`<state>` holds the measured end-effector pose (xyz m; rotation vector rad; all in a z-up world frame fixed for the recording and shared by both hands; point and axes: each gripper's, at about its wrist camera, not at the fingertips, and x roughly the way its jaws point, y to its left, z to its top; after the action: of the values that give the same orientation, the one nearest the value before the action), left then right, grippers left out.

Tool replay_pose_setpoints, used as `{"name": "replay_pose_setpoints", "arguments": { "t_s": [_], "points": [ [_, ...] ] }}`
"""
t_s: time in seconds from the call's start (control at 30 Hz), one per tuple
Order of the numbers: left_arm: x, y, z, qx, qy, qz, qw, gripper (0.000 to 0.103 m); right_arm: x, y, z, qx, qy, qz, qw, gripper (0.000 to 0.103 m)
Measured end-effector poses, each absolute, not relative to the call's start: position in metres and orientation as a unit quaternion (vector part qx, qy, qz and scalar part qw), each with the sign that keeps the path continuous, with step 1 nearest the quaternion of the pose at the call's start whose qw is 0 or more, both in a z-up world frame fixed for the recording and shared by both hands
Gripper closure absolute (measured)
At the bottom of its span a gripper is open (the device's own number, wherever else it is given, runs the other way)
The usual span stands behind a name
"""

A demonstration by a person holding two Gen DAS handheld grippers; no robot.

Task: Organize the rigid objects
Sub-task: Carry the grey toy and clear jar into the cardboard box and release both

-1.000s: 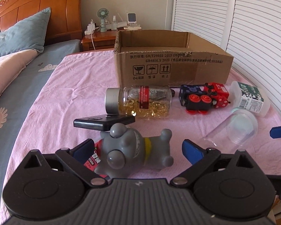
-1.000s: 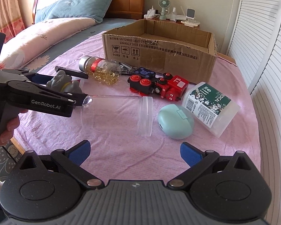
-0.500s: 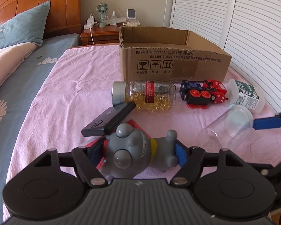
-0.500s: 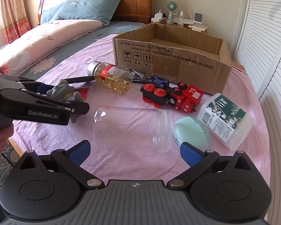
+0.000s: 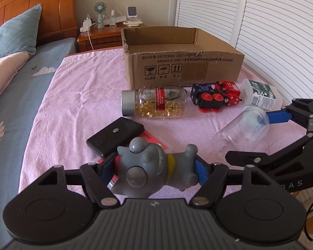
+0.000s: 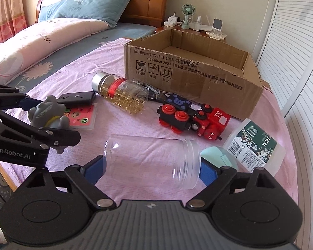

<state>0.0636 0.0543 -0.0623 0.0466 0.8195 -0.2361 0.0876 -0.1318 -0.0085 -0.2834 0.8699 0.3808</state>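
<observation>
Now the left gripper (image 5: pixel 155 167) is clamping the grey toy figure (image 5: pixel 154 167) near the front edge of the bed (image 5: pixel 79 95), its jaws having just closed. The right gripper (image 6: pixel 152 167) is closing around the clear jar (image 6: pixel 152 160), its pads seemingly touching it, readying both for the cardboard box (image 6: pixel 189 79).

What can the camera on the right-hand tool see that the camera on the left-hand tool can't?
Only the right view shows the mint case behind the clear jar, which lies between the right gripper pads. Only the left view shows the left gripper clamping the grey toy close up. Both show the box, capsule bottle, toy train and white tub.
</observation>
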Motion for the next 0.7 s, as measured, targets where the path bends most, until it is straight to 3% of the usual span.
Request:
{"name": "replay_pose_setpoints", "arguments": {
  "t_s": [0.33,0.7],
  "points": [
    [0.083,0.047,-0.029,0.063,0.399,-0.146,0.903,0.030,0.100,-0.154,0.023,-0.081,0.430,0.203,0.876,0.009],
    [0.160,0.023,0.024,0.075,0.374,-0.160,0.910,0.030,0.145,-0.179,0.081,-0.075,0.365,0.179,0.911,0.009]
  ]
}}
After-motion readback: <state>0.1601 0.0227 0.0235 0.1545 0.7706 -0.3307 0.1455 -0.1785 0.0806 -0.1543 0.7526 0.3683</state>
